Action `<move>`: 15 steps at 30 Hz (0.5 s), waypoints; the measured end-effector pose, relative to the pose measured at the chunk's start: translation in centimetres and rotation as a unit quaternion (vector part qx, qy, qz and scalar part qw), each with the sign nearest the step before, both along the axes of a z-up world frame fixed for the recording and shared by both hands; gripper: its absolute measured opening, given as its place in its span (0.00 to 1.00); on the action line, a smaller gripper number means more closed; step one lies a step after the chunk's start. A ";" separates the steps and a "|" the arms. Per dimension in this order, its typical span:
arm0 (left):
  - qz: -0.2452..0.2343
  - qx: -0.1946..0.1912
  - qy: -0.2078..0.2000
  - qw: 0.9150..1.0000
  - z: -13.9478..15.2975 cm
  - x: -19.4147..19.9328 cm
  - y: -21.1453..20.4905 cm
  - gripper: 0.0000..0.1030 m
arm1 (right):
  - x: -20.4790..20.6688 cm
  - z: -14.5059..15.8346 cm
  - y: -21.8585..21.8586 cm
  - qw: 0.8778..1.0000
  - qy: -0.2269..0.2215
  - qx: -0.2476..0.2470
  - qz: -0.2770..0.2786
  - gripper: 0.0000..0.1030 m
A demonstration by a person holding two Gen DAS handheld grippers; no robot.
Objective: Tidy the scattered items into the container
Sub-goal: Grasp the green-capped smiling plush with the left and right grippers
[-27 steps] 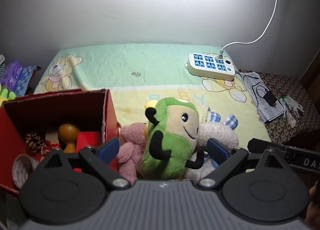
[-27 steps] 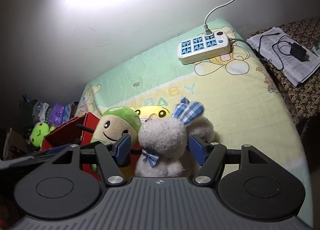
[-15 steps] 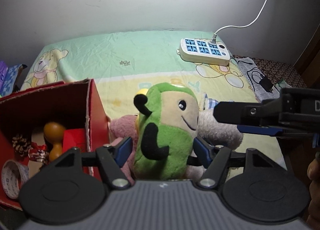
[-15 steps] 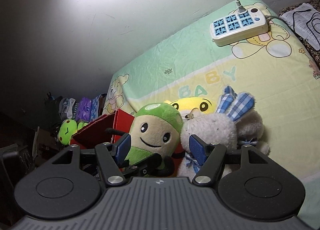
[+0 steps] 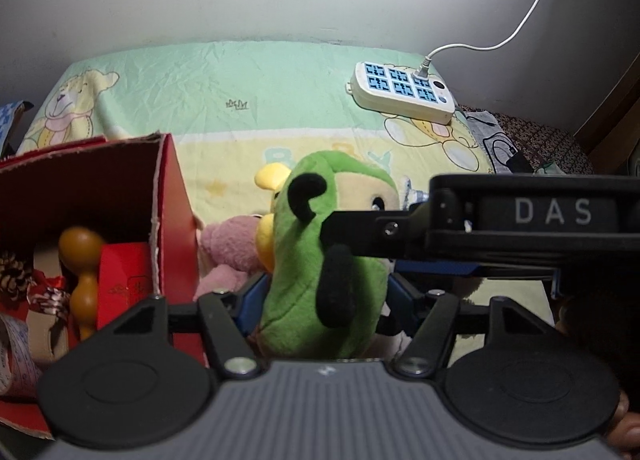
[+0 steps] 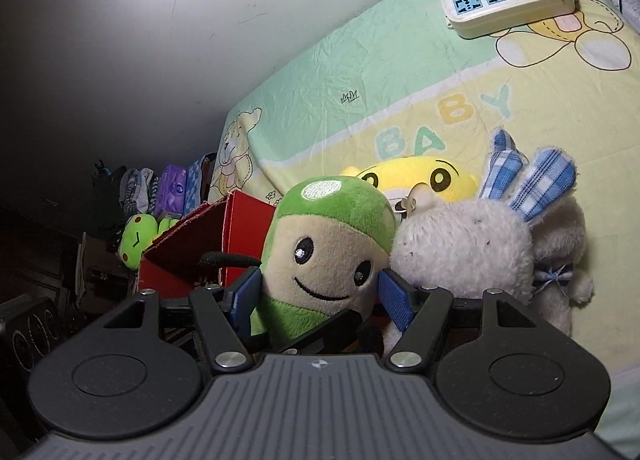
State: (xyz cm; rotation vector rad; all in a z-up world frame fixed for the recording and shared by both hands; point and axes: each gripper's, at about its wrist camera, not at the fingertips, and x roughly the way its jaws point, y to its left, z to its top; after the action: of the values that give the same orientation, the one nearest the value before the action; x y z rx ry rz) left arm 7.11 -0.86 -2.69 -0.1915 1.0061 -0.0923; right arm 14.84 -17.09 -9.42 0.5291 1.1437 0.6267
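Green plush toy (image 5: pixel 320 260) stands upright between the blue pads of the left gripper (image 5: pixel 324 300); both pads press into its lower body, fingers clamped on it. Its black arm hangs down the front.

Right gripper (image 6: pixel 320 292) comes at the same toy from the other side. In the right wrist view the toy's smiling face (image 6: pixel 324 252) fills the gap between the blue pads, which sit against its cheeks. Whether they squeeze or only touch, cannot tell. In the left wrist view this gripper's black body (image 5: pixel 520 220), lettered "DAS", crosses in front of the toy's face.

Red cardboard box (image 5: pixel 168 220) sits just left of the toy, open at the top. Inside: a brown wooden piece (image 5: pixel 82 272), a pine cone (image 5: pixel 14 272), a smaller red carton (image 5: pixel 124 284).

Other toys packed close behind the green one:
- pink plush (image 5: pixel 232 248), touching the box wall
- yellow plush (image 6: pixel 416 180), face up
- white rabbit with blue checked ears (image 6: pixel 480 248), pressed against the green toy's side

All rest on a pale green and yellow bedsheet (image 5: pixel 240 100) printed with bears. White power strip (image 5: pixel 404 92) lies far back on it, cable plugged in.
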 end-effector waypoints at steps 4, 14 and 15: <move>0.003 -0.001 0.009 1.000 -0.7 0.4 0.0 0.66 | 0.2 -0.3 0.4 1.000 -0.005 0.003 0.010 0.71; -0.011 0.025 -0.007 1.000 -0.1 -0.6 -2.0 0.59 | -1.0 0.8 -1.1 1.000 -0.028 0.004 0.014 0.61; -0.015 0.026 -0.010 0.999 0.2 -0.8 -2.3 0.59 | -1.3 1.0 -1.3 0.999 -0.031 0.003 0.014 0.61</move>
State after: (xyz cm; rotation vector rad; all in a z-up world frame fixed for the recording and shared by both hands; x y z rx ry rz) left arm 6.27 -3.15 -2.53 -0.1277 0.9903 -0.0953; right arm 13.58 -18.38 -8.37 0.4963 1.0921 0.6658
